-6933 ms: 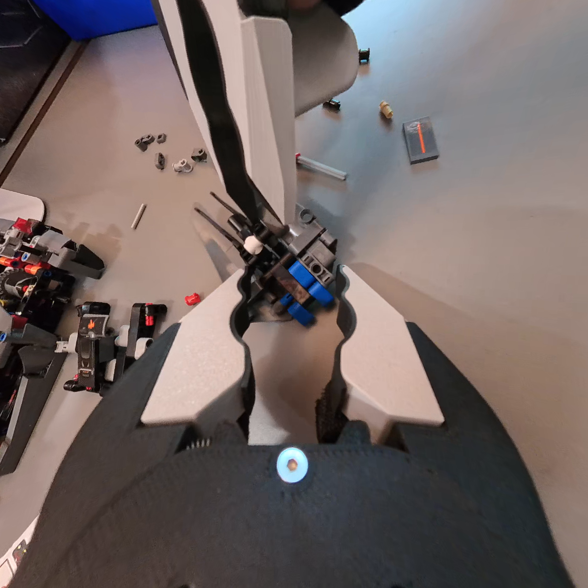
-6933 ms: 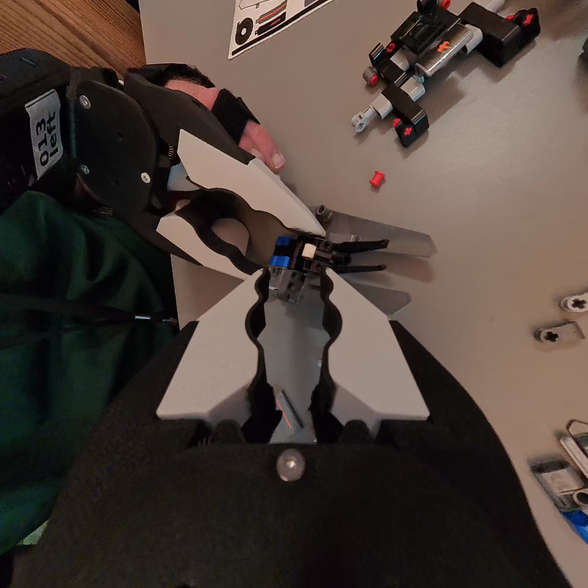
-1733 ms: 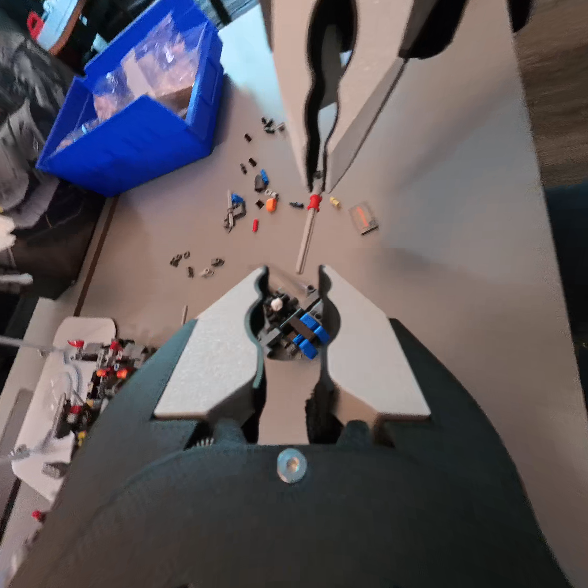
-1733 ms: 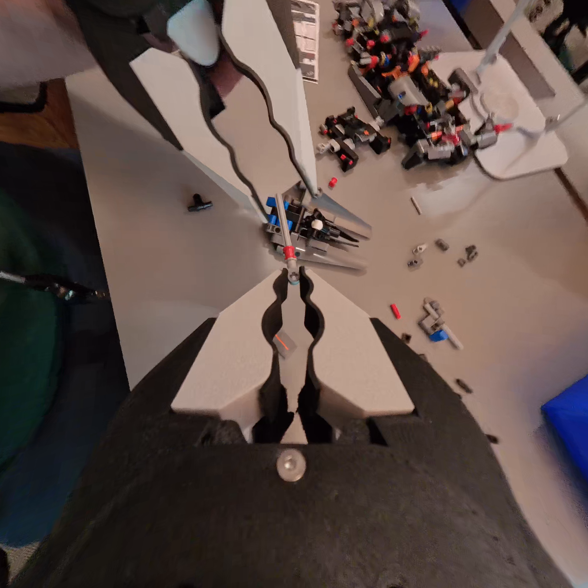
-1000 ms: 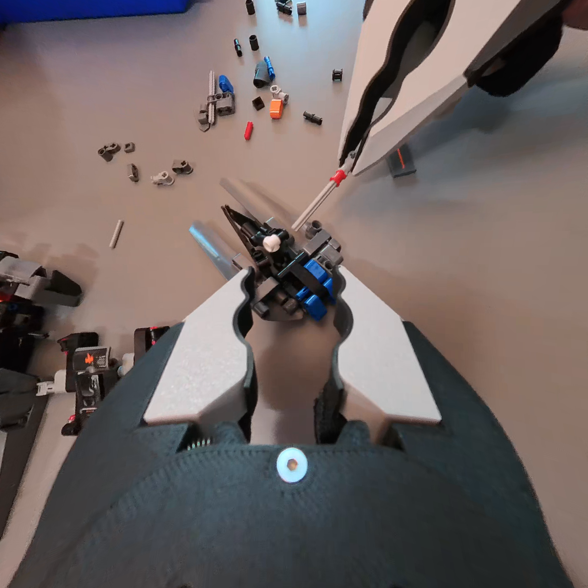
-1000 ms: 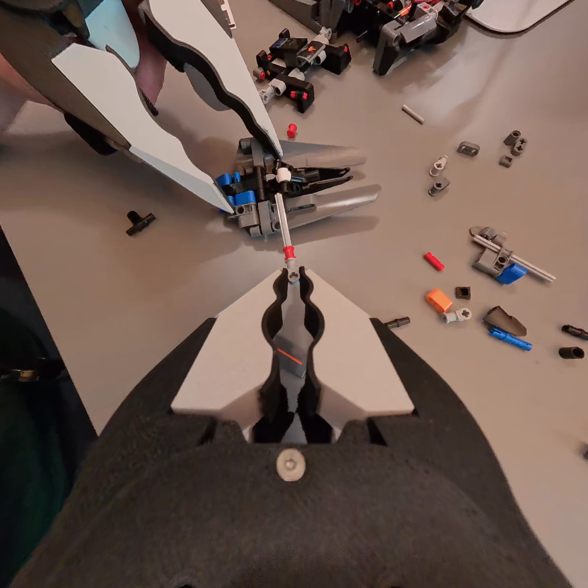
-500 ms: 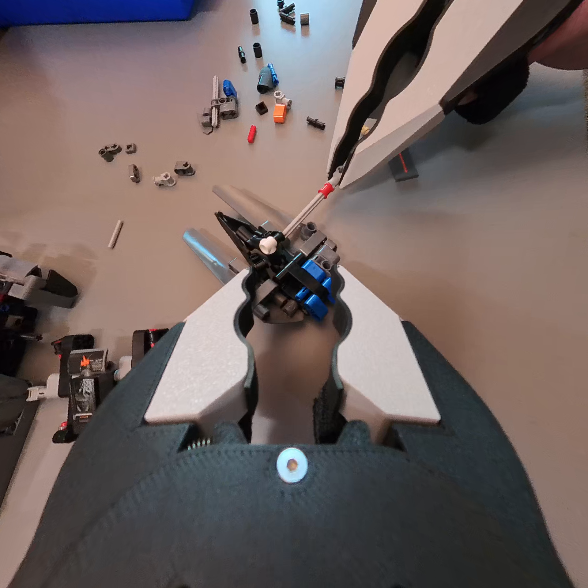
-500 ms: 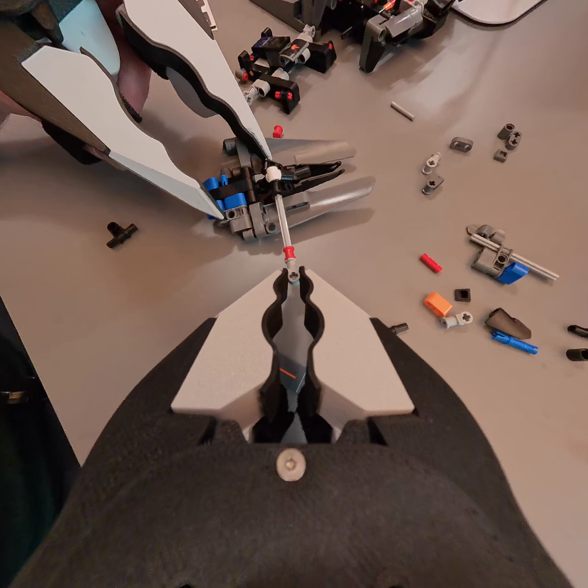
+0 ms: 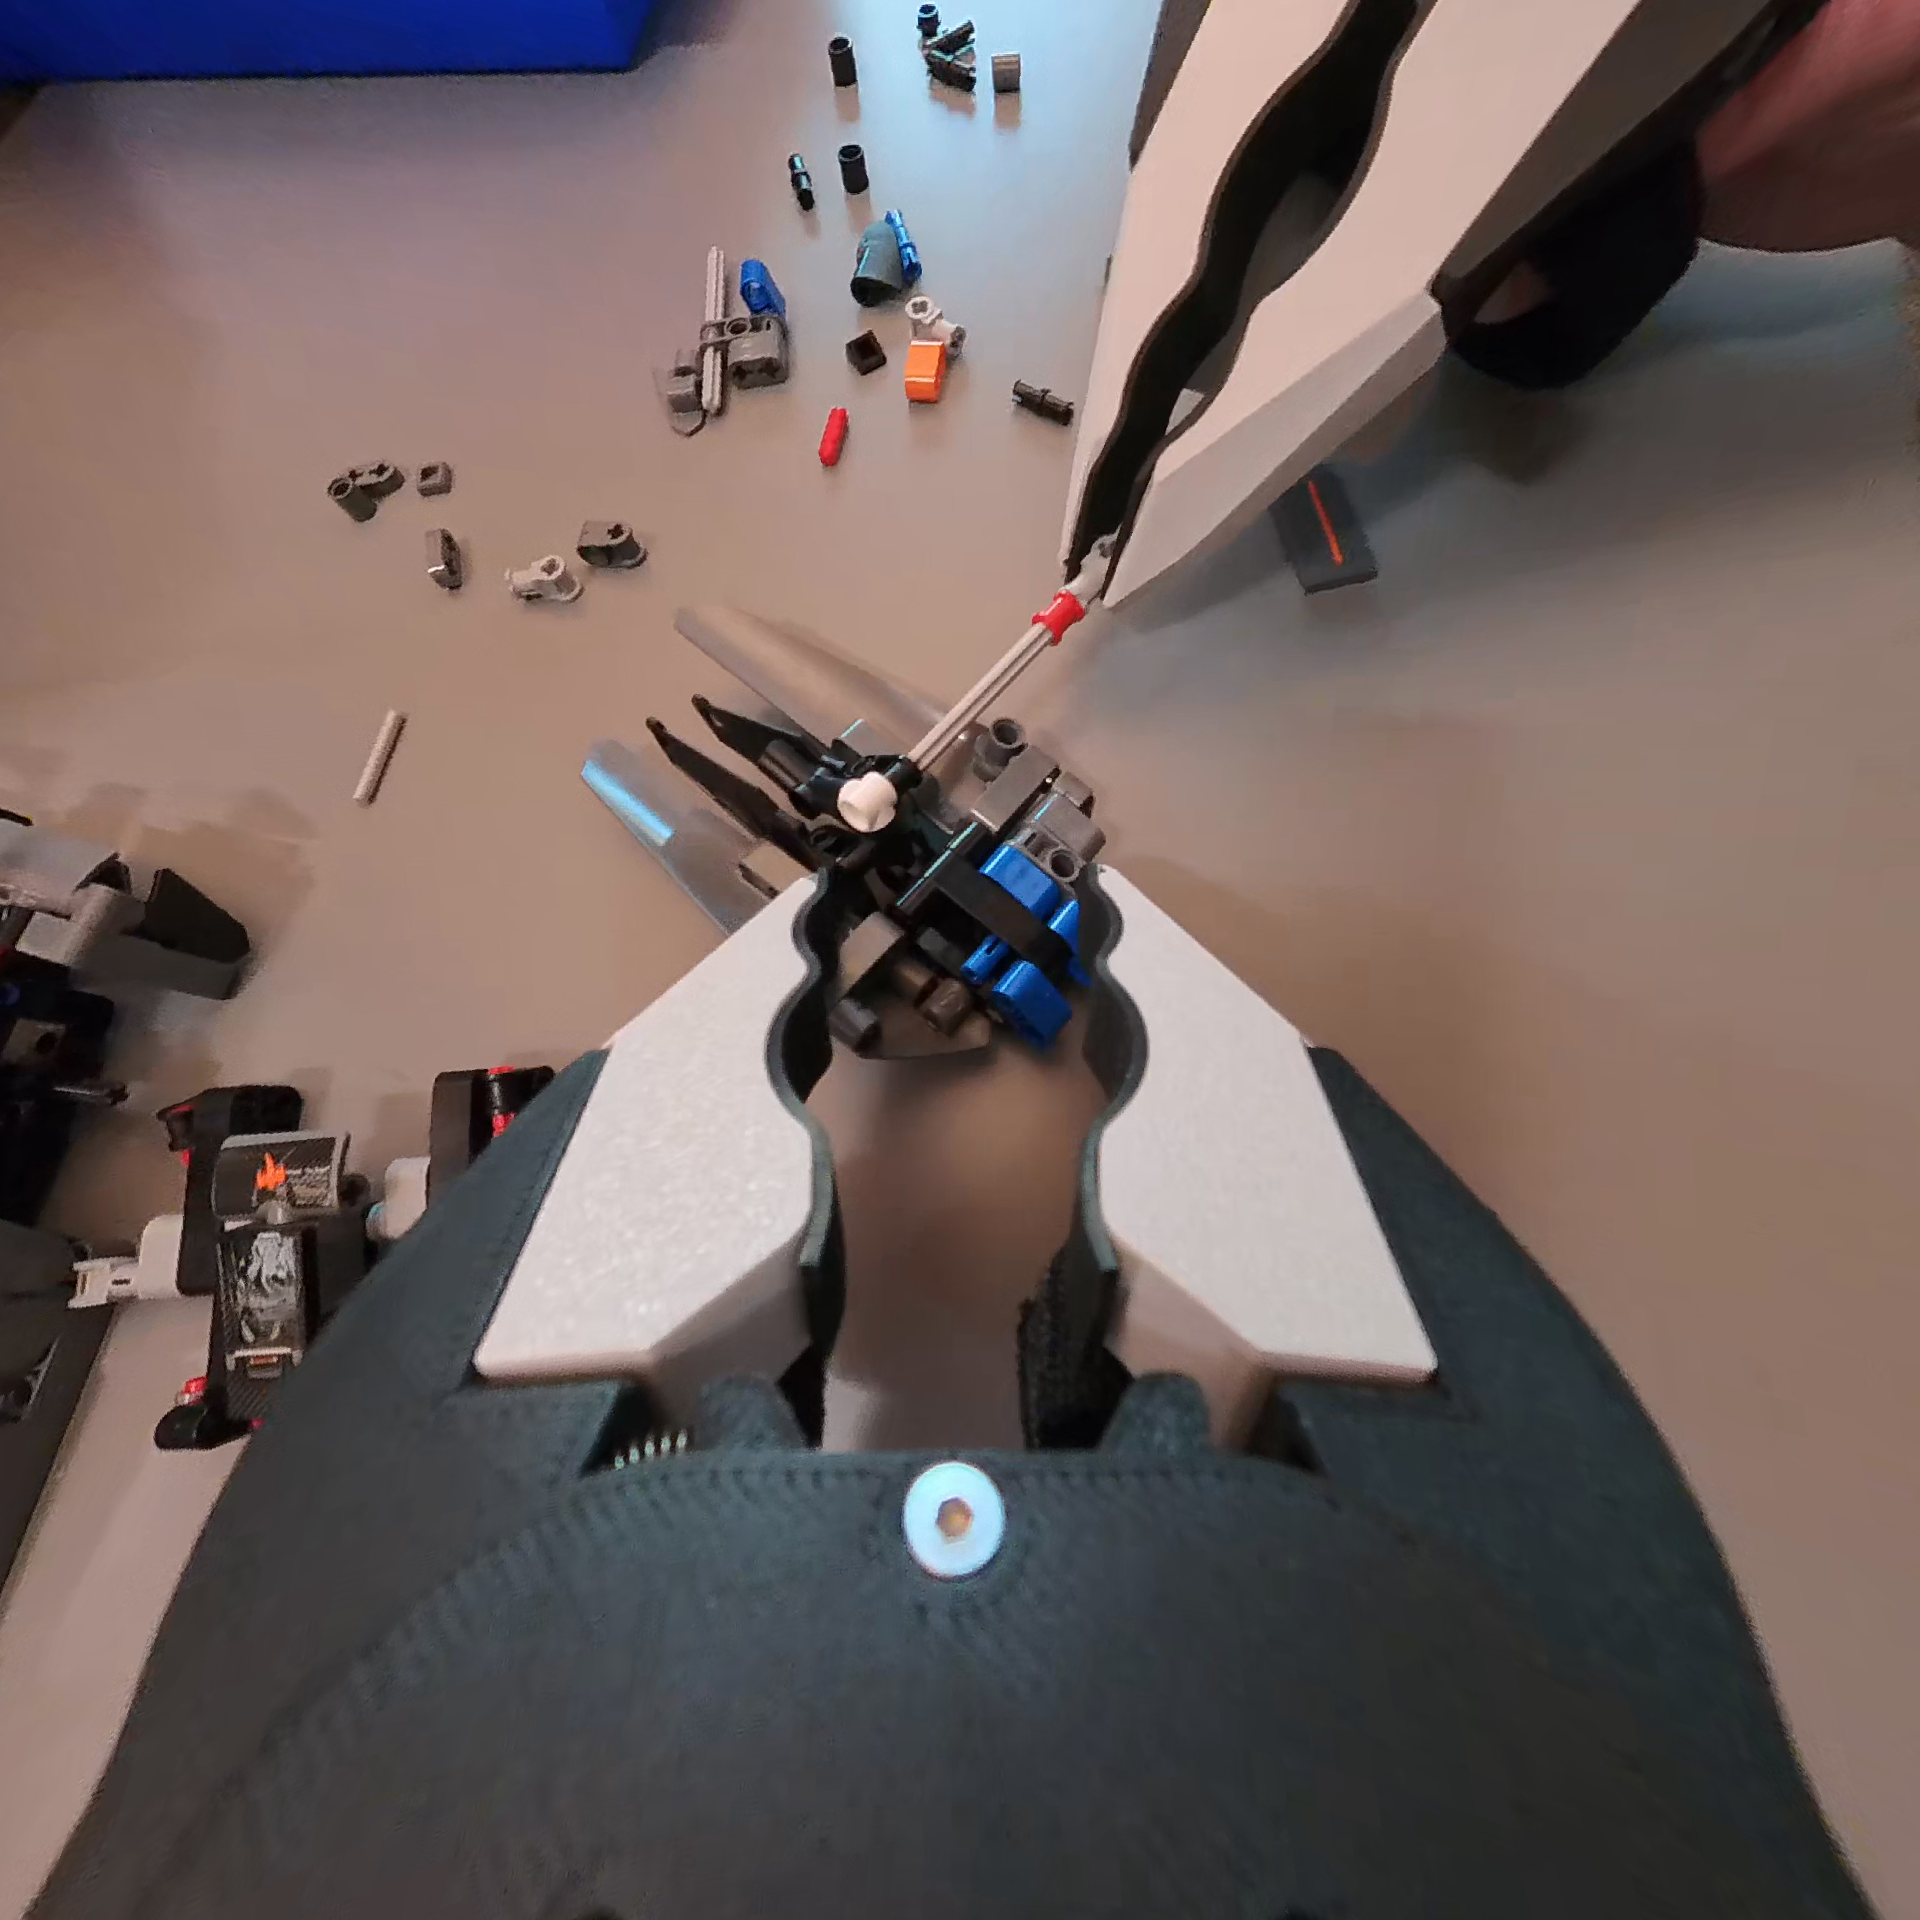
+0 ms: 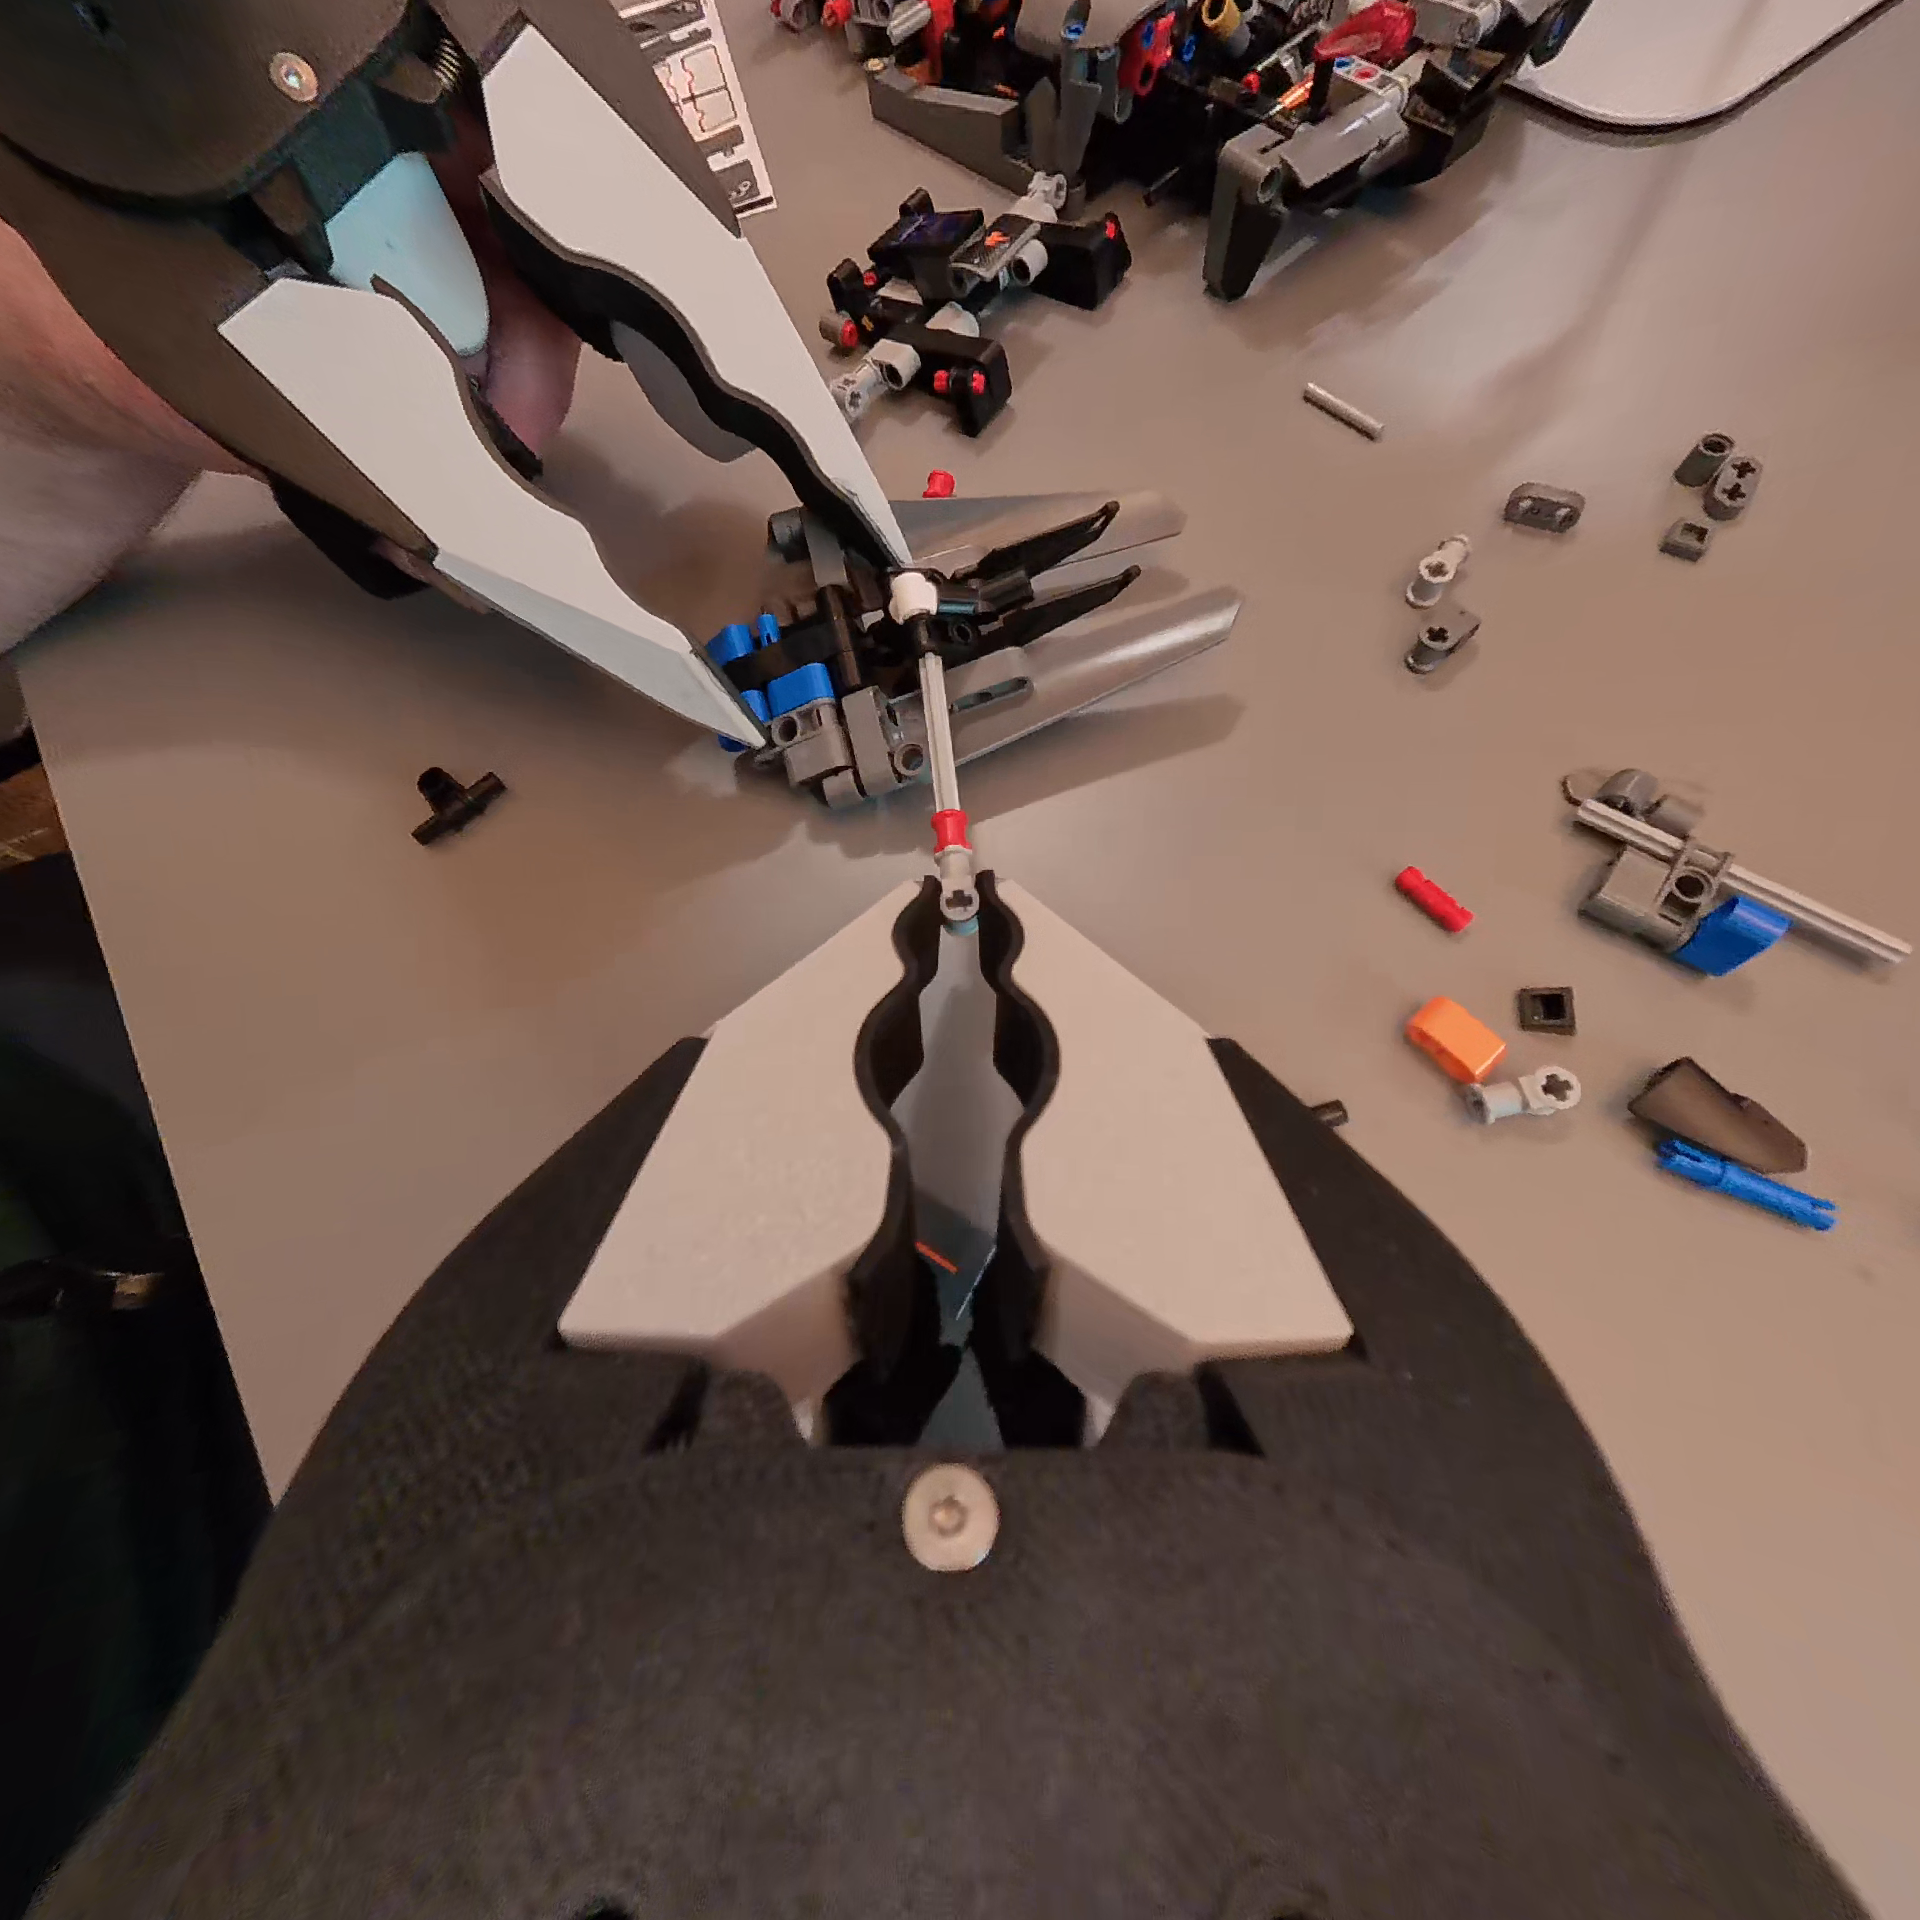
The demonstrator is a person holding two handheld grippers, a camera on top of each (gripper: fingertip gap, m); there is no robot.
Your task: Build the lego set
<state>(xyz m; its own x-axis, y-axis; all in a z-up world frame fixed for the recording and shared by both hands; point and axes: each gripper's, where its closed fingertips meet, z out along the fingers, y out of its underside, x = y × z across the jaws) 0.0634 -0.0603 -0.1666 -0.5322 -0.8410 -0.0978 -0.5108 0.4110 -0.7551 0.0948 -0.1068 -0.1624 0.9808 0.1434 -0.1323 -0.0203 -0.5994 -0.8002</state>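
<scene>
On the smooth grey tabletop, the left gripper pinched a knobbly black, grey and blue plastic lego subassembly with pointed fins. Opposite, the right gripper clamped a thin grey axle with a red bush whose far end met a white connector. Loose small pieces lay scattered nearby

Two grey-fingered black grippers: left gripper, right gripper. One small winged black-grey-blue lego sub-assembly. One thin grey axle rod with red bushing. One large dark multicoloured lego model. One smaller black boxy lego module. One orange curved brick. One loose short red pin. One long blue pin. One black T-shaped connector. One short loose grey axle. One flat dark tile with orange stripe.
</scene>
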